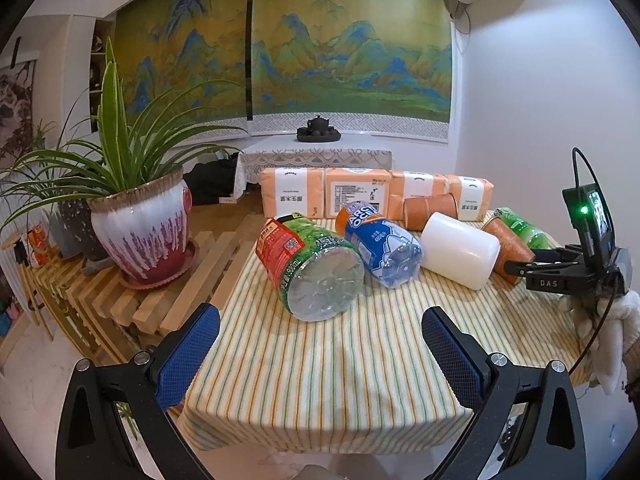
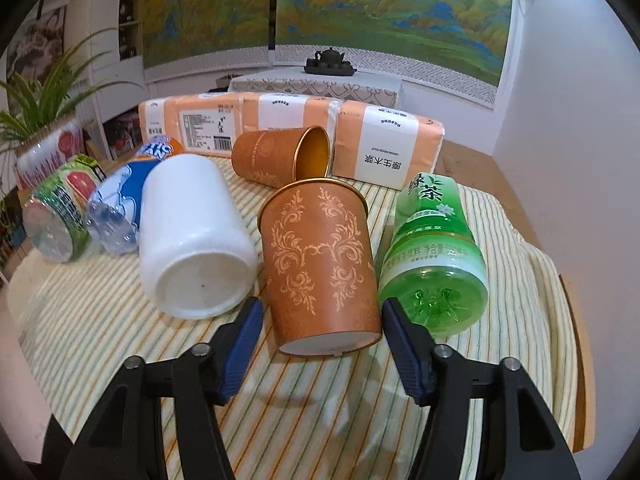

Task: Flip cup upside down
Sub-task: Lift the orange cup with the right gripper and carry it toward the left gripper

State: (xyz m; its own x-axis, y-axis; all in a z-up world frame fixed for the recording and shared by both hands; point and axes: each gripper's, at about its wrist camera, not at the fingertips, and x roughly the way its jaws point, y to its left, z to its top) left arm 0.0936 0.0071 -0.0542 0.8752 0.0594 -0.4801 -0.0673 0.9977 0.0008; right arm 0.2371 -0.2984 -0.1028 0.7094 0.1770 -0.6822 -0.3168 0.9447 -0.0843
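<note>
Right hand-held gripper (image 2: 322, 326) at lower centre of right wrist view, blue pads apart, straddling base of orange patterned cup (image 2: 322, 264) – contact unclear. Cup lies on its side on striped desk (image 2: 100, 320), between white jar (image 2: 192, 240) and green tea bottle (image 2: 434, 256). Second orange cup (image 2: 276, 156) behind, also on side. Left hand-held gripper (image 1: 320, 344) – pads apart, nothing between, over desk front.

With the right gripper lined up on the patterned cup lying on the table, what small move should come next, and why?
Probably ease the right gripper a little further forward, then close. Its jaws stand open on either side of the orange patterned cup, just at its base end, not yet gripping. The cup lies on its side between the white bottle and the green tea bottle, so a straight approach seems safest.
</note>
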